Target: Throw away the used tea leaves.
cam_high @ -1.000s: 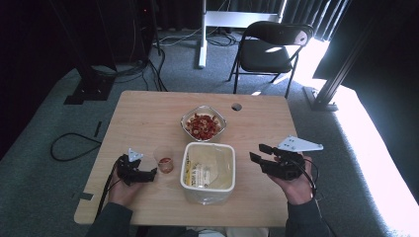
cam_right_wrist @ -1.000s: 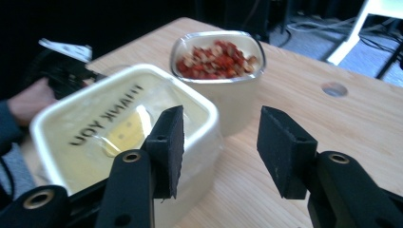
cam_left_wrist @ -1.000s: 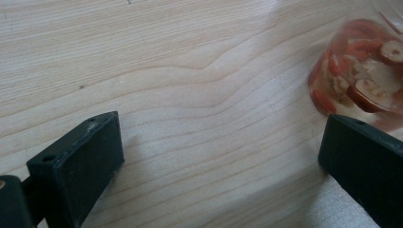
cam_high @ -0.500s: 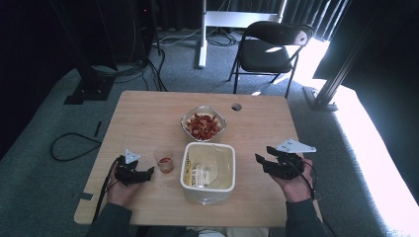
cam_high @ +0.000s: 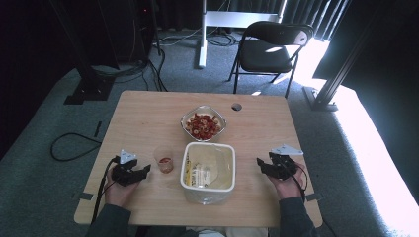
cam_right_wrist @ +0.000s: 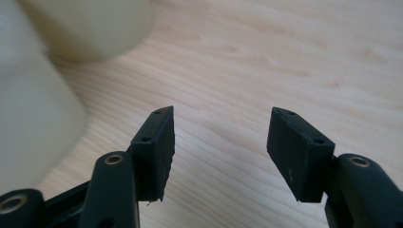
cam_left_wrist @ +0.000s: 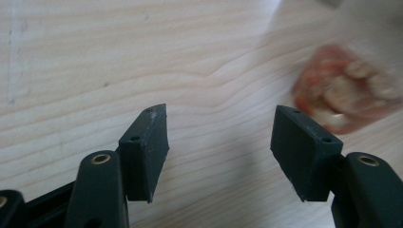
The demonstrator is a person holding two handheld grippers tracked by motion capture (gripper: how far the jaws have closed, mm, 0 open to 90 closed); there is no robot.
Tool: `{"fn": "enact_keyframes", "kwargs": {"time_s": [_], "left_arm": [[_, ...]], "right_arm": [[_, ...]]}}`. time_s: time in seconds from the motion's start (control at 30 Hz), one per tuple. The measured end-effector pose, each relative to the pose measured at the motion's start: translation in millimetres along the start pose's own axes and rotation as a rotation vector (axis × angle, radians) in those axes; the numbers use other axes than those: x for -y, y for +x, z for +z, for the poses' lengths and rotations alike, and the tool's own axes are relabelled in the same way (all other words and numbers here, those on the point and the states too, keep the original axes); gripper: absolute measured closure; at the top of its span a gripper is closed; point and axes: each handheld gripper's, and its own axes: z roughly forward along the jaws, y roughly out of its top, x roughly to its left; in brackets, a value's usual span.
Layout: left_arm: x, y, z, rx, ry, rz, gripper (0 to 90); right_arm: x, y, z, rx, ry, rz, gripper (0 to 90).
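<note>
1. High view: the left gripper (cam_high: 146,170) lies low over the table (cam_high: 148,113) near its 7 o'clock corner, held in the person's left hand (cam_high: 117,190).
2. Its jaws have just been narrowing, yet the left gripper view shows them spread with only bare wood between the pads.
3. A small clear cup (cam_high: 164,160) with a little red and pale cereal in the bottom stands upright at 3 o'clock of that gripper, near but apart from it. In the left gripper view it is a blur at 2 o'clock, outside the jaws.
4. The right gripper (cam_high: 260,165) sits near the table's 4 o'clock edge. Its jaws have just been widening and stand spread, with nothing between them.
5. A white tub (cam_high: 210,143) stands at 9 o'clock of the right gripper, near but not touching.
6. A bowl (cam_high: 221,118) of cereal stands at 12 o'clock of the tub, just beside it.
</note>
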Motion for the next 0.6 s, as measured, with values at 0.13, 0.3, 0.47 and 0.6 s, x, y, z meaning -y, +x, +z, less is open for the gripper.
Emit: {"fn": "enact_keyframes", "kwargs": {"time_s": [0.13, 0.3, 0.47, 0.6], "left_arm": [[-0.7, -5.4, -5.0, 0.016, -0.028, 0.022, 36.7], [-1.7, -15.3, -10.5, 0.071, -0.062, 0.047, 32.3], [-5.2, -26.3, -15.3, 0.143, -0.118, 0.082, 28.2], [-13.5, -33.9, -10.3, 0.172, -0.135, 0.11, 24.4]], "right_arm": [[10.8, -5.0, 12.6, 0.026, 0.029, 0.039, 42.8], [20.6, -9.3, 20.1, 0.053, 0.042, 0.036, 40.7], [26.4, -12.1, 25.0, 0.064, 0.07, 0.042, 39.8], [28.9, -14.2, 27.9, 0.067, 0.078, 0.048, 39.1]]}}
